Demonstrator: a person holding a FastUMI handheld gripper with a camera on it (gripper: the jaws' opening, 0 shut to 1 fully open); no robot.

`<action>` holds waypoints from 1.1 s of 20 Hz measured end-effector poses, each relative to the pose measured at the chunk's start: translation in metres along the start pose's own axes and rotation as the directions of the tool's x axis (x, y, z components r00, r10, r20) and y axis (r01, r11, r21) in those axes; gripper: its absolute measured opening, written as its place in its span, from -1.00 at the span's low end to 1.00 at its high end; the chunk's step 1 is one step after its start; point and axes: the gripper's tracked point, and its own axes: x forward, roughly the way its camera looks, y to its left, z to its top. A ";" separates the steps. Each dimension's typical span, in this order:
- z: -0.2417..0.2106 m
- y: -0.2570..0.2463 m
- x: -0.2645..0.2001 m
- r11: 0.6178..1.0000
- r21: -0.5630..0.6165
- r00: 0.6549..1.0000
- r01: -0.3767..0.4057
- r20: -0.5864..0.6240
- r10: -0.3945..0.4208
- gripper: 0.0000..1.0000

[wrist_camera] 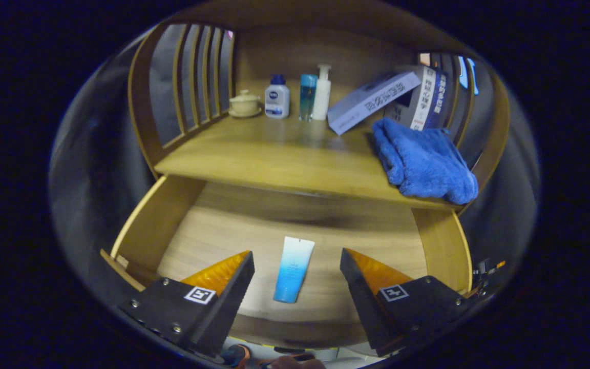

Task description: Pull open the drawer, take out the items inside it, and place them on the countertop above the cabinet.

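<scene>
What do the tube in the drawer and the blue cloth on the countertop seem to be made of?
The tube, lying between the open tongs, looks like smooth plastic: a soft sheen and a flat crimped end. The cloth looks like plush terry or microfibre: fuzzy, matte, with soft folds. The drawer and countertop look like light wood with visible grain, perhaps veneer.

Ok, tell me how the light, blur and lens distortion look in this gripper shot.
Gripper view: dim, warm light; the countertop casts a dark, smeared shadow across the back of the open drawer. Fisheye bends the cabinet's slats and edges into curves. The tube lies fairly sharp in the drawer, between the fingers of the open claw; the blue towel looks soft.
</scene>
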 end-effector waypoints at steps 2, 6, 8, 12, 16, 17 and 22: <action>-0.010 -0.005 0.014 1.000 -0.008 0.996 0.018 -0.091 -0.018 0.95; -0.024 0.004 0.033 0.998 0.057 0.975 -0.016 -0.221 0.028 0.96; -0.030 0.012 0.039 0.994 0.104 0.959 -0.033 -0.276 0.061 0.96; -0.040 0.022 0.052 0.977 0.212 0.931 -0.022 -0.352 0.098 0.95; -0.062 0.020 0.066 0.981 0.194 0.892 0.026 -0.448 0.065 0.41; -0.072 0.027 0.069 0.981 0.196 0.876 -0.008 -0.472 0.101 0.38; -0.069 0.035 0.089 0.987 0.141 0.925 -0.079 -0.358 0.126 -0.18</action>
